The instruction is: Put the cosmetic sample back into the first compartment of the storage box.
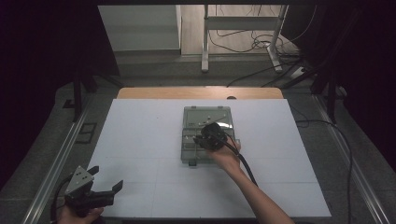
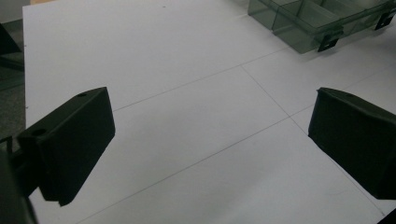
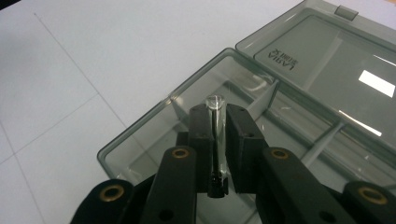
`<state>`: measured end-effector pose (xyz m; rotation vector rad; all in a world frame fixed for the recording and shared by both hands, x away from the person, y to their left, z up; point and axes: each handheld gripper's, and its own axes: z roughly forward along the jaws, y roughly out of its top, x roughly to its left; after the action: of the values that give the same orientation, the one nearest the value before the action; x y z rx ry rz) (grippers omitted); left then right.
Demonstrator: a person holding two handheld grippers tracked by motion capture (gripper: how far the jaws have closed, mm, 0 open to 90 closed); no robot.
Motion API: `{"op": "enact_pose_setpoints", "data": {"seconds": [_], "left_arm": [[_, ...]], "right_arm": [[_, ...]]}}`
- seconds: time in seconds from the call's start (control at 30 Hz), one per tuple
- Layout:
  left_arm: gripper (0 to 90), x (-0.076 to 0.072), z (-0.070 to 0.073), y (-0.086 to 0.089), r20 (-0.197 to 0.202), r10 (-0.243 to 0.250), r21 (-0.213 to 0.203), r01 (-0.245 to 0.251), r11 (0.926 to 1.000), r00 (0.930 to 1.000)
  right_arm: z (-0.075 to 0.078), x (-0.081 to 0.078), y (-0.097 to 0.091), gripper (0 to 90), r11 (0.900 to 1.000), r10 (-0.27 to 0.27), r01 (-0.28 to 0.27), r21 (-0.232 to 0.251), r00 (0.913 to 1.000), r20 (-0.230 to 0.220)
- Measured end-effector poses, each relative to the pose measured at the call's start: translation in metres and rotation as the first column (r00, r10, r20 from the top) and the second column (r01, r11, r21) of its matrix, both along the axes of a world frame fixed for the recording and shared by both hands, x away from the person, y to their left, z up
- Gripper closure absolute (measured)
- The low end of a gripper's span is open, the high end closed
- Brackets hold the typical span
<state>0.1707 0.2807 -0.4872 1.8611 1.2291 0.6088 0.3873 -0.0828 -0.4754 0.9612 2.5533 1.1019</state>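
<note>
In the right gripper view, the right gripper [image 3: 218, 135] has its two black jaws drawn close together, pinching a slim clear tube [image 3: 216, 122] between them. The tube stands along the jaws, its rounded clear end poking out past the tips at the centre of the frame and its dark lower end sitting down between the jaw bases. Behind and under the tube lies an open smoky-grey compartment box [image 3: 140, 135], its dividers visible at the centre right and its lid [image 3: 327, 60] folded back flat in the upper right.

In the high view, the same gripper [image 1: 211, 136] hangs over the box [image 1: 189, 156] just right of the frame's centre, on the white table sheet [image 1: 140, 140].

The left gripper [image 1: 105, 184] sits in the lower left of the high view, over the sheet's near corner. In the left gripper view its jaws stand wide apart, one at each side of the frame, with bare white sheet [image 2: 187, 116] between them; the box [image 2: 308, 23] shows in the upper right, well apart.
</note>
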Motion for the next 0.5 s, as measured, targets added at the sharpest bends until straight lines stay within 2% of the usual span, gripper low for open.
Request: {"op": "enact_pose_setpoints", "data": {"seconds": [0.27,0.4,0.5], "left_arm": [[1.4,0.0,0.0,0.0,0.003,-0.011,0.003,0.011,0.9999,0.9999],[1.2,-0.001,0.0,-0.003,0.008,-0.017,0.025,0.017,0.9995,0.9998],[1.3,-0.001,0.0,-0.003,0.007,-0.021,0.024,0.021,0.9995,0.9998]], "right_arm": [[-0.003,0.008,0.008,80.6,1.0,-0.009,0.009,-0.002,1.0,-0.002],[-0.003,0.012,0.012,80.6,0.9999,-0.015,0.015,-0.007,0.9999,-0.001],[-0.004,0.015,0.015,80.6,0.9999,-0.015,0.015,-0.007,0.9999,-0.001]]}}
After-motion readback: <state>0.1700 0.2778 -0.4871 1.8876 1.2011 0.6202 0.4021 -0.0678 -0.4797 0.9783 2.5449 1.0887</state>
